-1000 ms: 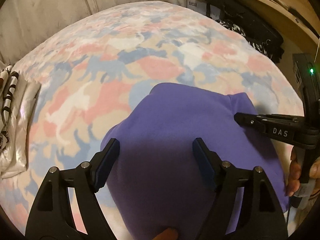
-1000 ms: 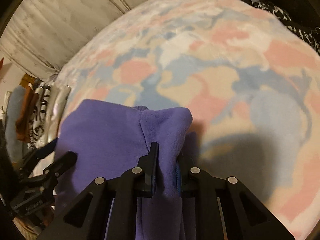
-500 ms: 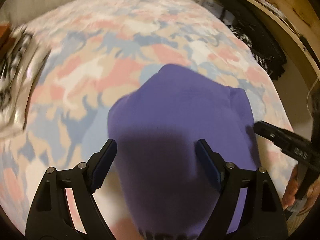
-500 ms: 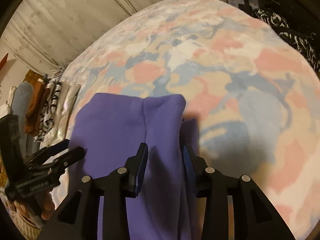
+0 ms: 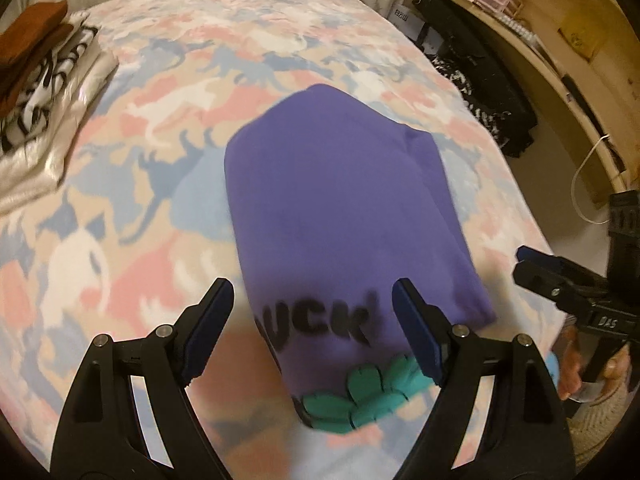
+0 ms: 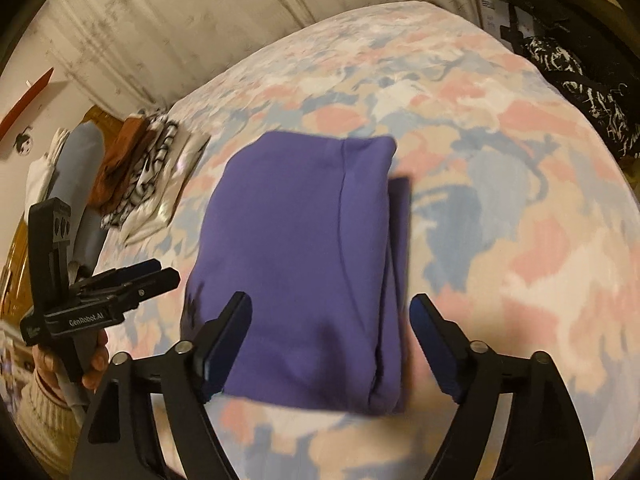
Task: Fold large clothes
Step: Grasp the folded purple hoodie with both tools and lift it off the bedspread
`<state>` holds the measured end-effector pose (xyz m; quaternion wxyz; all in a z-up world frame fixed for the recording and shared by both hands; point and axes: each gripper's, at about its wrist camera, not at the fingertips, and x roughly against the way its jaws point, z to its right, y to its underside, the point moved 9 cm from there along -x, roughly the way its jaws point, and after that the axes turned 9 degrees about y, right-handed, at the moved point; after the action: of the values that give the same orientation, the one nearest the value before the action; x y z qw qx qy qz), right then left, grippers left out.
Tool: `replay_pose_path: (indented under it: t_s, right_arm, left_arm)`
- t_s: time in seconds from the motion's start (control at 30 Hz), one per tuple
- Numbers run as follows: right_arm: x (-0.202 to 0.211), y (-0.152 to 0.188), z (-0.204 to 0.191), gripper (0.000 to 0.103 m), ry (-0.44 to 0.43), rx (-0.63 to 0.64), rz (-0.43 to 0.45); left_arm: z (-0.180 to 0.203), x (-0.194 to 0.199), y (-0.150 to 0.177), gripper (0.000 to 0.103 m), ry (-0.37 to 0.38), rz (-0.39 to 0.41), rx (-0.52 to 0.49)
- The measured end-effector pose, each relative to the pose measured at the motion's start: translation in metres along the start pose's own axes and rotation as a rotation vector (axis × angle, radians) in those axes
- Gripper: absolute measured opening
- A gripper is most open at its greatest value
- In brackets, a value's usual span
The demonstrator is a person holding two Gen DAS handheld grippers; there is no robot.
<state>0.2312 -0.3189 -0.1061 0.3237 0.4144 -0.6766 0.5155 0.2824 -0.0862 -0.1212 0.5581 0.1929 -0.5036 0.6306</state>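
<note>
1. Left wrist view: the left gripper hangs with jaws spread, gripping nothing, above a folded purple sweatshirt lying on the pastel-patterned bed.
2. Right wrist view: the right gripper, jaws opening and empty, hovers over the sweatshirt's near edge; folded clothes sit stacked at far left.

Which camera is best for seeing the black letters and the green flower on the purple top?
The left wrist camera. There the purple top lies folded on the bed, and its near edge shows black letters and a green flower. The right wrist camera shows only plain purple cloth, with no flower in view.
</note>
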Motion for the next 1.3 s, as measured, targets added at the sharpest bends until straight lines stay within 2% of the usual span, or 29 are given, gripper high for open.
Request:
replay_pose_path:
  t_s: [0.13, 0.37, 0.53, 0.63, 0.73, 0.9, 1.03, 1.13, 1.2, 1.27, 1.3]
  right_arm:
    - [0.003, 0.021, -0.002, 0.088, -0.033, -0.002, -0.041]
    - [-0.025, 0.032, 0.003, 0.088, -0.063, -0.019, -0.094]
    - [-0.050, 0.030, 0.012, 0.088, -0.077, -0.022, -0.115]
    - [-0.067, 0.030, 0.017, 0.088, -0.091, -0.036, -0.138]
    - [-0.086, 0.031, 0.024, 0.088, -0.113, -0.055, -0.167]
    - [-0.111, 0.030, 0.030, 0.088, -0.236, -0.133, -0.195]
    - [-0.121, 0.024, 0.032, 0.088, -0.303, -0.173, -0.175]
    - [-0.123, 0.021, 0.031, 0.088, -0.323, -0.183, -0.162]
    - [-0.123, 0.020, 0.030, 0.081, -0.328, -0.172, -0.152]
    - [-0.117, 0.018, 0.026, 0.068, -0.335, -0.150, -0.127]
    - [-0.111, 0.018, 0.024, 0.057, -0.325, -0.123, -0.105]
  left_arm:
    - [0.001, -0.001, 0.020, 0.080, 0.064, -0.018, 0.043]
    - [-0.006, -0.026, 0.034, 0.081, 0.194, -0.028, 0.146]
    - [-0.012, -0.037, 0.036, 0.092, 0.221, 0.003, 0.176]
    - [-0.017, -0.050, 0.035, 0.096, 0.217, -0.011, 0.178]
    - [-0.023, -0.067, 0.039, 0.102, 0.273, -0.031, 0.227]
    - [-0.030, -0.085, 0.042, 0.103, 0.407, -0.034, 0.312]
    - [-0.032, -0.093, 0.042, 0.103, 0.460, -0.024, 0.329]
    - [-0.032, -0.096, 0.039, 0.103, 0.468, -0.023, 0.335]
    - [-0.032, -0.098, 0.038, 0.103, 0.461, -0.024, 0.336]
    - [-0.028, -0.096, 0.039, 0.101, 0.438, -0.011, 0.314]
    - [-0.026, -0.093, 0.039, 0.097, 0.418, -0.001, 0.293]
